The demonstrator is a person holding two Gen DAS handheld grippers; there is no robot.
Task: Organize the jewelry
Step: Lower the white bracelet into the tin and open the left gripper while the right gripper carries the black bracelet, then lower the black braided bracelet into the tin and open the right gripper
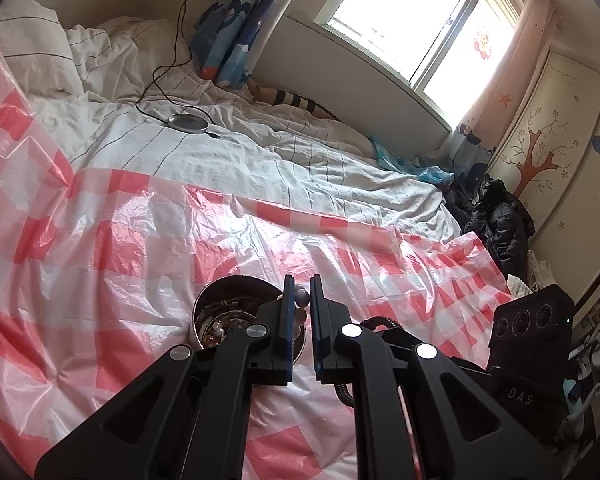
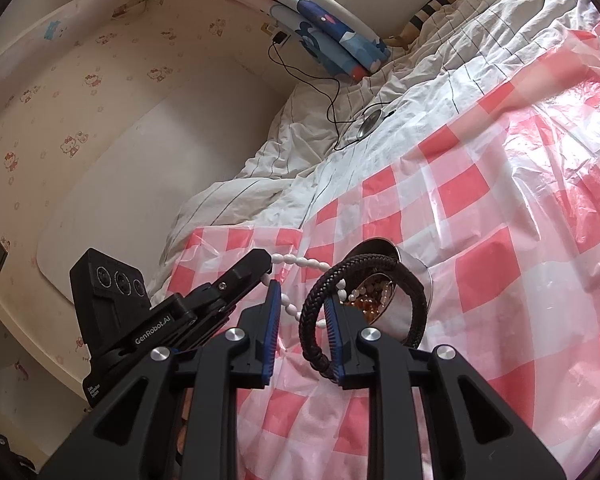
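Observation:
My left gripper [image 1: 302, 285] is shut on a white bead bracelet [image 1: 302, 298]. In the right wrist view that bracelet [image 2: 300, 261] runs from the left gripper's tip [image 2: 266, 259] down between my right gripper's pads. My right gripper [image 2: 303, 294] stands open. A black braided bracelet [image 2: 364, 259] is looped around its right-hand finger [image 2: 334, 316], and the pads do not press on it. Just behind stands a steel bowl [image 2: 414, 268] holding several bead strings. In the left wrist view the bowl [image 1: 204, 300] sits to the left of my fingers.
A pink-and-white checked plastic sheet [image 1: 140, 240] covers the near part of the bed. On the white quilt beyond lies a round silver disc with a black cable [image 1: 188, 122]. A black jacket [image 1: 496, 224] is heaped at the bed's right edge, by the wardrobe.

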